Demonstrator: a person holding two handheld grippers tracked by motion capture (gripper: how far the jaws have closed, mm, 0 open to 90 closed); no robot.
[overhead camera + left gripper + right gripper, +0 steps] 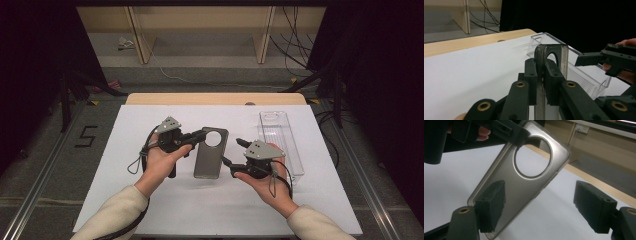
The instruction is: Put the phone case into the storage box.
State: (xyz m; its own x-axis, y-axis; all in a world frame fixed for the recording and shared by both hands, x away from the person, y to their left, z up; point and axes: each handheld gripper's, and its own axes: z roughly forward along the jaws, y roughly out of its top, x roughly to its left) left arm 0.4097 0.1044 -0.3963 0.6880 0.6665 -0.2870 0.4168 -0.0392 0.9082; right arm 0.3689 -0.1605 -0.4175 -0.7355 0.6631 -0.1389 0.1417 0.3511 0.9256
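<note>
The sleeves come in nearest, at the bottom of the high view, each hand carrying a gripper over the white sheet (150,210) that covers the table (215,98).

The left gripper (197,136) is clamped on the case (211,152), a smoky translucent phone cover with a round camera cut-out. Its jaws pinch the top edge at the cut-out, one jaw on each face of the thin wall, as the left gripper view shows (541,75). That grip at one end seems chosen to leave the long body and the lower end free for the other tool. In the right gripper view the case (524,185) hangs tilted, lifted off the sheet rather than lying flat, its back face turned toward the right-hand jaws.

The right gripper (235,152) stands wide open just beside the case's right edge, holding nothing. One jaw sits in front of the case's lower part, the other well off to the side, so the gap looks lined up to take the case next, probably for a hand-over or a two-handed adjustment.

The clear tray (282,145) lies to the right, behind the right hand, within easy reach, a likely place for the case to go. Whether anything lies in it I cannot tell.
</note>
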